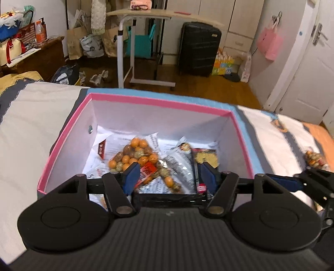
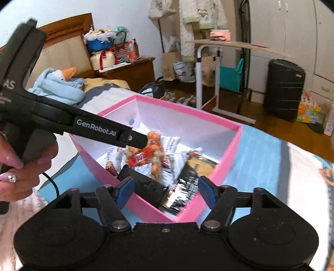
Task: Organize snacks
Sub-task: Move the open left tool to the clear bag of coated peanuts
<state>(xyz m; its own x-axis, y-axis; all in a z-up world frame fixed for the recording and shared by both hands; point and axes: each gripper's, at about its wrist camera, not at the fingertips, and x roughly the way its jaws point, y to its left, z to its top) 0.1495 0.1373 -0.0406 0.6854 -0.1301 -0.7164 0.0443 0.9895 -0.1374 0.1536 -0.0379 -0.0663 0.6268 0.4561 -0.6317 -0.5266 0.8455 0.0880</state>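
Note:
A pink-rimmed box [image 1: 158,102] with white walls stands on the bed and holds several snack packs. Over it my left gripper [image 1: 170,177] is open. A clear pack of orange and speckled balls with a red label [image 1: 155,173] lies between its blue pads, apart from the right pad. In the right wrist view the same pack [image 2: 146,155] hangs blurred at the left gripper's fingertips [image 2: 142,142]. My right gripper [image 2: 166,195] is open at the box's near corner [image 2: 175,218]. A blurred black packet [image 2: 179,191] is between its pads without touching them.
Another ball-snack pack [image 1: 315,160] lies on the striped bedsheet to the right of the box. A blue sheet [image 2: 258,158] lies under the box. A person's hand [image 2: 25,166] holds the left gripper. A blue plush goose [image 2: 62,83] lies at the headboard; a rolling table [image 1: 146,16] and a suitcase [image 1: 198,48] stand beyond.

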